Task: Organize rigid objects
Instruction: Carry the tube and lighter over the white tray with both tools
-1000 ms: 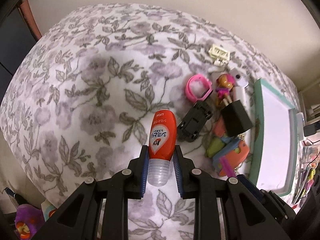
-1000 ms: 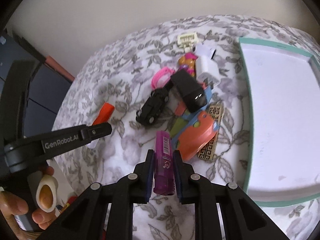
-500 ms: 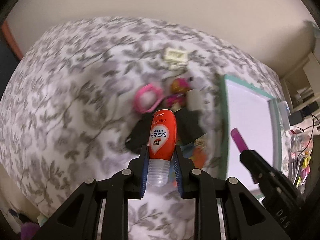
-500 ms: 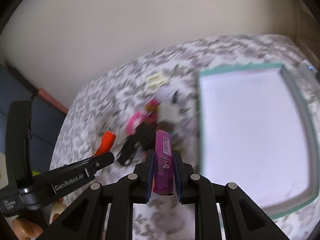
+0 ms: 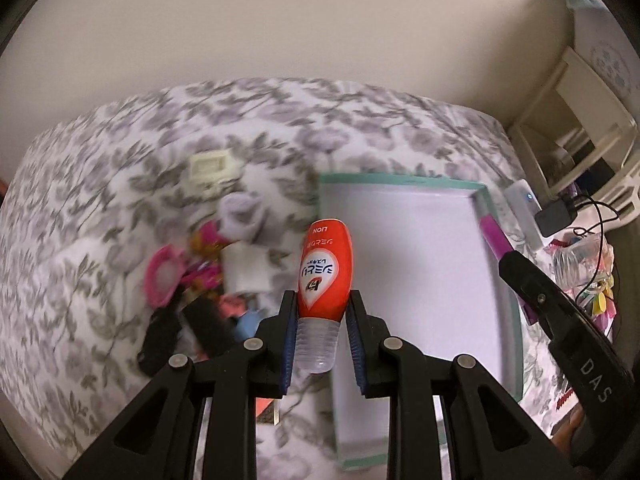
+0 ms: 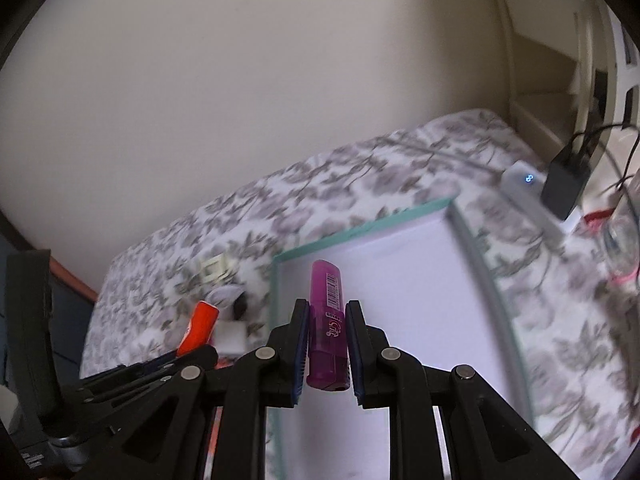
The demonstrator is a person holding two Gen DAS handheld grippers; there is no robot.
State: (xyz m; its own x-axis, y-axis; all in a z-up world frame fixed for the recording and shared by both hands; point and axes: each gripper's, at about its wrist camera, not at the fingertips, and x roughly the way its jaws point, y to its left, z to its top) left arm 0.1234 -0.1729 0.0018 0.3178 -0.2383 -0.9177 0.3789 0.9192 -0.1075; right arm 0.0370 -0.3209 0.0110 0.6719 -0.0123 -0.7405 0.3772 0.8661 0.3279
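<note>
Left wrist view: I see the toy pile [image 5: 192, 280] lying blurred on the floral cloth [image 5: 100, 184] at left. My left gripper [image 5: 322, 312] is clamped on the orange bottle [image 5: 324, 268], held at the near left edge of the teal-rimmed tray [image 5: 400, 179]. Right wrist view: my right gripper [image 6: 328, 340] is clamped on the purple marker [image 6: 328, 320], raised over the tray's white floor.

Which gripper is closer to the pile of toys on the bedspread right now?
Left. The left gripper, holding the orange bottle, sits beside the toy pile at the tray's edge. The right gripper, holding the purple marker, is over the tray, farther away.
</note>
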